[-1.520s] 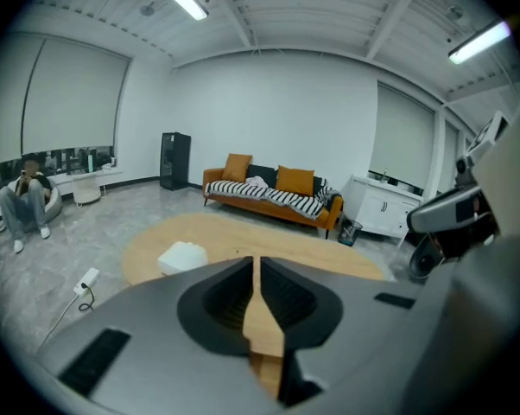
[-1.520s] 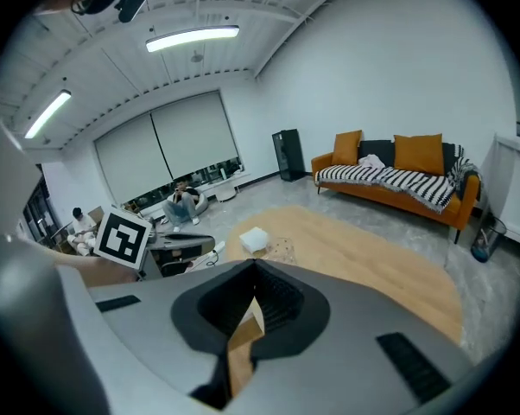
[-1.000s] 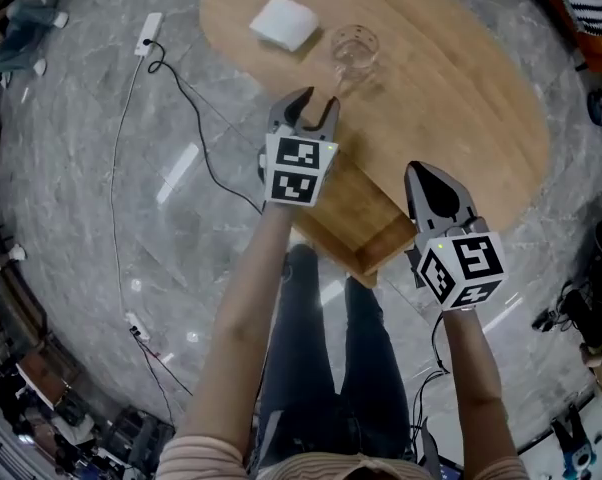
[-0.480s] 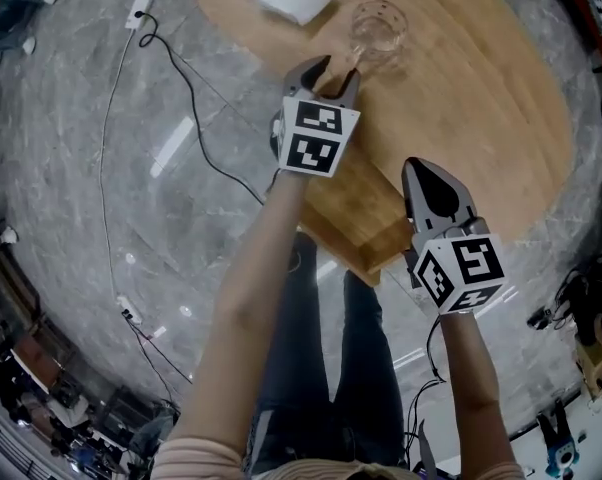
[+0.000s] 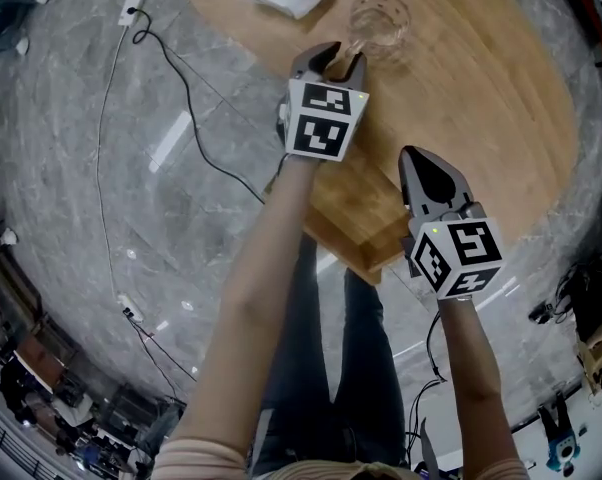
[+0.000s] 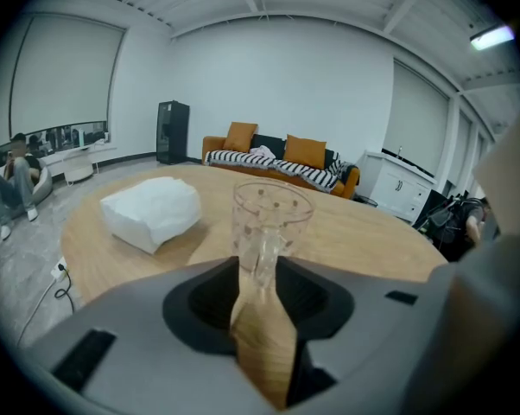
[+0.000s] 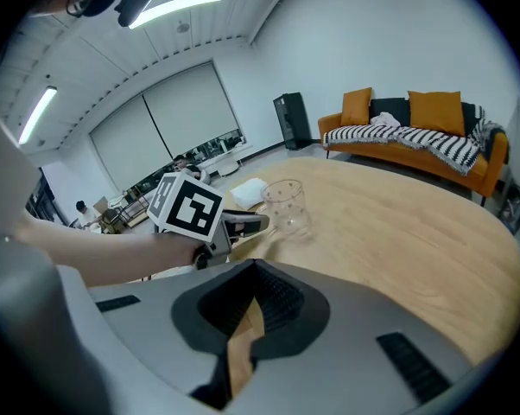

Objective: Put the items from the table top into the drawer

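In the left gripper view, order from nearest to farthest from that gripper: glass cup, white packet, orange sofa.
1. Clear dotted glass cup, ahead.
2. White soft packet, left.
3. Orange sofa, far back.
Left gripper's jaws, just closing, hold nothing.

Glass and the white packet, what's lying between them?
Nothing; bare wooden table top separates glass and white packet, clearest in the left gripper view.

The hand-held gripper (image 6: 258, 271) (jaws apart, just eased closer, nothing between them) faces a clear dotted glass (image 6: 271, 219) upright on the bench (image 6: 372, 232), with a white packet (image 6: 152, 210) beside it.
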